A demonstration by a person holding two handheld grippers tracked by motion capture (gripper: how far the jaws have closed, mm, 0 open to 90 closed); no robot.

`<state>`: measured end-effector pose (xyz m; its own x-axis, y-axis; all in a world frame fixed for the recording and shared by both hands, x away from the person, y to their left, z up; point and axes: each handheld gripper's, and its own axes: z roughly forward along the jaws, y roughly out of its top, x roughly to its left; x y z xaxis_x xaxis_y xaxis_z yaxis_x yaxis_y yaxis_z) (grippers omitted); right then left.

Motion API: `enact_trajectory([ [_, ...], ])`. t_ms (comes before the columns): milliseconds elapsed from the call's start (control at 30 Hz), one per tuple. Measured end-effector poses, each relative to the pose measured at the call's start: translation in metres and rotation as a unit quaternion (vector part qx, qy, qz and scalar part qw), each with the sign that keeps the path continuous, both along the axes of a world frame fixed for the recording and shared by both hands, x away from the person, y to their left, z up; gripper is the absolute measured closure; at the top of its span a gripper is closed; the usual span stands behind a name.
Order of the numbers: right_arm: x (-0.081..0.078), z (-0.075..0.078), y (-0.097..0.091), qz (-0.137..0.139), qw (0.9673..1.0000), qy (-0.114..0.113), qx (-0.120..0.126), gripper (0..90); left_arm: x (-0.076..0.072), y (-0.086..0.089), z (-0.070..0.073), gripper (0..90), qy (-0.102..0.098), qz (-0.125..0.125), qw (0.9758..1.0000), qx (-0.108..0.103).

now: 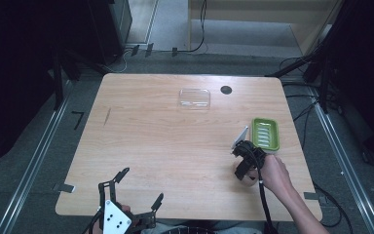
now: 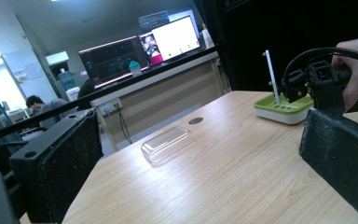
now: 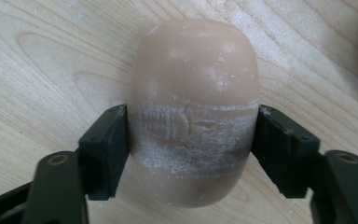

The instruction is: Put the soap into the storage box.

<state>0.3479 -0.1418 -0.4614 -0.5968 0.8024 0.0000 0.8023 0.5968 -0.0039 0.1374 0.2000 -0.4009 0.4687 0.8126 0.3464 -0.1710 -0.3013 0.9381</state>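
A tan oval bar of soap (image 3: 193, 84) lies on the wooden table (image 1: 165, 141), its lower half scuffed white. My right gripper (image 3: 191, 149) is shut on it, one black pad pressed against each side. In the high view the right gripper (image 1: 244, 165) points down at the table's right side, just in front of a green soap dish (image 1: 265, 134) with a ribbed inside. A clear plastic lid (image 1: 194, 98) lies flat at the far middle. My left gripper (image 1: 142, 185) stands open and holds nothing at the near edge of the table, and its wide-apart jaws frame the left gripper view.
A small black round hole (image 1: 226, 89) sits in the tabletop right of the lid. In the left gripper view the dish (image 2: 284, 109) and the lid (image 2: 168, 144) lie ahead on the table. Beyond the far edge are cables, a desk and lit monitors (image 2: 172, 37).
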Motion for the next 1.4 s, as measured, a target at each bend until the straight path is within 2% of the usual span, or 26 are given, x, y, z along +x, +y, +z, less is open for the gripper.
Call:
enact_trajectory([
  [367, -0.0017, -0.0032, 0.0034, 0.002, 0.9999, -0.005, -0.014, 32.9, -0.0001, -0.0002, 0.0000, 0.0, 0.000, 0.000, 1.0000, -0.001],
  [667, -0.0008, -0.0057, 0.0013, -0.001, 1.0000, -0.001, -0.008, 33.2, -0.0004, 0.0005, 0.0002, 0.0, -0.001, 0.000, 1.0000, -0.001],
  [1000, -0.0010, -0.0056, 0.0009, 0.007, 1.0000, -0.006, -0.003, 33.4, 0.0004, -0.0009, -0.0001, 0.0, -0.001, -0.002, 1.0000, 0.001],
  [1400, -0.0020, -0.0002, -0.0035, 0.010, 0.9999, -0.007, -0.006, 33.4, 0.0003, -0.0006, 0.0000, 0.0, 0.000, -0.001, 1.0000, -0.001],
])
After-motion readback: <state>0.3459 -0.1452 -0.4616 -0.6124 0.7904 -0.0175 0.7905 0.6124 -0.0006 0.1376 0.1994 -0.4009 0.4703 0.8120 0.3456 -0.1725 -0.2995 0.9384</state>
